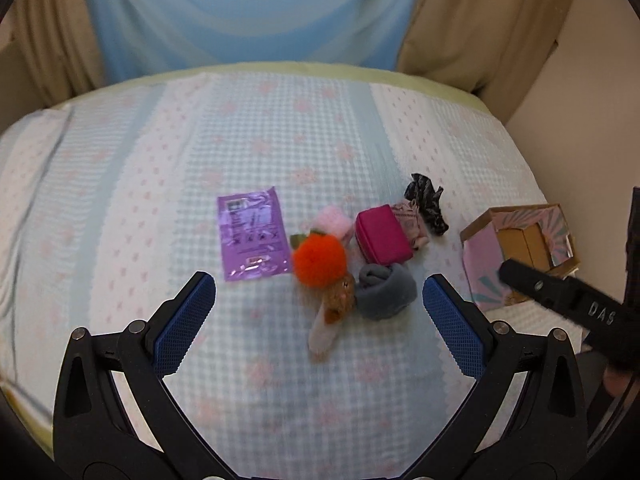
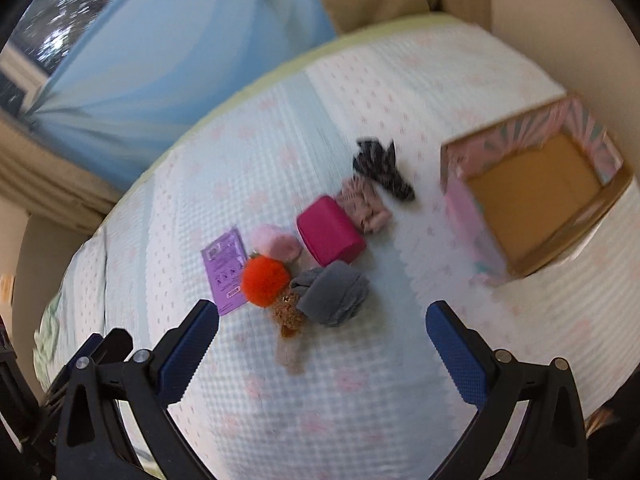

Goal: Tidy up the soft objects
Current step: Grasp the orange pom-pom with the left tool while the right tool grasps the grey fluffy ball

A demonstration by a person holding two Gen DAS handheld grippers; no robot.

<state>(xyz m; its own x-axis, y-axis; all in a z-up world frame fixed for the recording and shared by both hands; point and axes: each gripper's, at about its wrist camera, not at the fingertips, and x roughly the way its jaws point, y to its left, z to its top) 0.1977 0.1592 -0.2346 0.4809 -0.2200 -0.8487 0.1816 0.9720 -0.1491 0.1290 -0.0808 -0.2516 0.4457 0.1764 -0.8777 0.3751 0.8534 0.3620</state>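
Both grippers, left (image 1: 318,300) & right (image 2: 322,330), gape wide, empty, hovering near grey sock (image 1: 385,291); box (image 2: 536,196) to its right, probably empty.

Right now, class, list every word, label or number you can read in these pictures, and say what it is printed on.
"DAS": on the black arm of the right tongs, seen from the left wrist.
Purple packet: print and symbols, too blurred to read.
Box: pattern only, no text.

soft items (image 1: 360,256) clustered on bed (image 1: 120,200), box (image 1: 520,248) to their right
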